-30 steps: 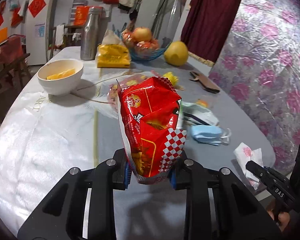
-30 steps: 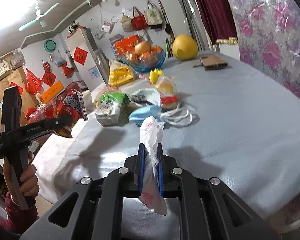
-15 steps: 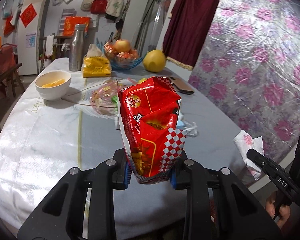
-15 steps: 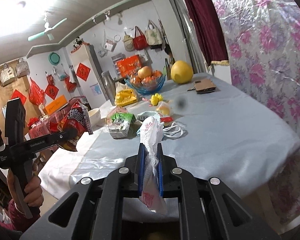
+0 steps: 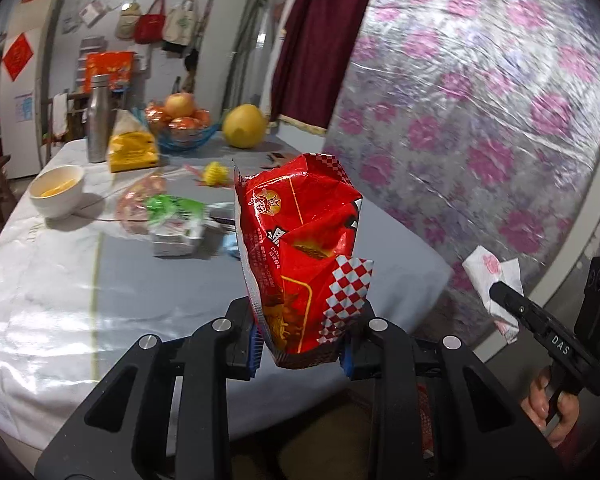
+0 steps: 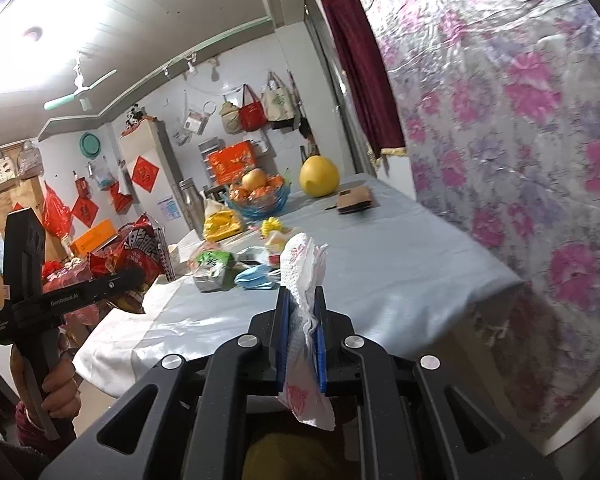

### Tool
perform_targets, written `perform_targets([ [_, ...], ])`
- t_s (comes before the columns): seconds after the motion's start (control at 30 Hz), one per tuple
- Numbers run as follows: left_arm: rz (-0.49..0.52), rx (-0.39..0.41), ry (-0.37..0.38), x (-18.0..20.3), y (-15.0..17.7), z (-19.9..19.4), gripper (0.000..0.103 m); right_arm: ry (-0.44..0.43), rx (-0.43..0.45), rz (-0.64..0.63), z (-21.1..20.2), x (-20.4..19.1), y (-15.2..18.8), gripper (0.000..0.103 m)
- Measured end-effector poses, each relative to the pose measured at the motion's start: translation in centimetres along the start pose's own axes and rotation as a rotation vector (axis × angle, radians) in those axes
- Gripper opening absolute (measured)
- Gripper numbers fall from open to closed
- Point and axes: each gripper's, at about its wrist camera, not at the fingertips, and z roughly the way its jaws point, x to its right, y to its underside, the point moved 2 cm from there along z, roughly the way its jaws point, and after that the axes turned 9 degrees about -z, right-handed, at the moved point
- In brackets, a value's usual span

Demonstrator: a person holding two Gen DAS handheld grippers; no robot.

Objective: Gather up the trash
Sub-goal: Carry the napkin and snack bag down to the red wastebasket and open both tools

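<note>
- A red snack bag is clamped upright between the pads of the left gripper, held in the air at the near edge of the table.
- A crumpled white tissue is pinched between the blue pads of the right gripper, also off the table.
- More trash is left on the cloth: a green-and-white carton and a blue mask.
- A white bowl is seen further back.
</note>
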Motion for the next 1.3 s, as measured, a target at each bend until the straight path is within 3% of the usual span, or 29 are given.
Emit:
perform_targets([
  [0.27,0.067,-0.069,0.066,4.5,2.1,1.9,0.032,0.061,-0.029,-0.006,-2.5,2.6,1.5,0.012],
  [0.53,0.132,-0.16,0.114,8.4,4.6,4.5,0.032,0.121,-0.116,0.02,-3.5,6.0,4.7,0.012],
  [0.93,0.223,-0.272,0.176,13.0,8.1,7.2,0.032,0.225,-0.403,0.12,-3.1,12.7,13.9,0.012],
  [1.07,0.241,-0.296,0.184,13.9,9.0,8.0,0.033,0.217,-0.538,0.173,-0.5,14.4,18.9,0.017],
  [1.13,0.248,-0.313,0.187,14.3,9.5,8.3,0.033,0.209,-0.614,0.222,1.2,15.4,21.7,0.031],
  [1.17,0.253,-0.323,0.188,14.5,9.7,8.5,0.033,0.209,-0.627,0.245,1.6,15.7,22.6,0.038],
  [1.3,0.279,-0.341,0.186,15.2,10.5,9.0,0.033,0.216,-0.58,0.276,1.1,16.0,22.6,0.038],
])
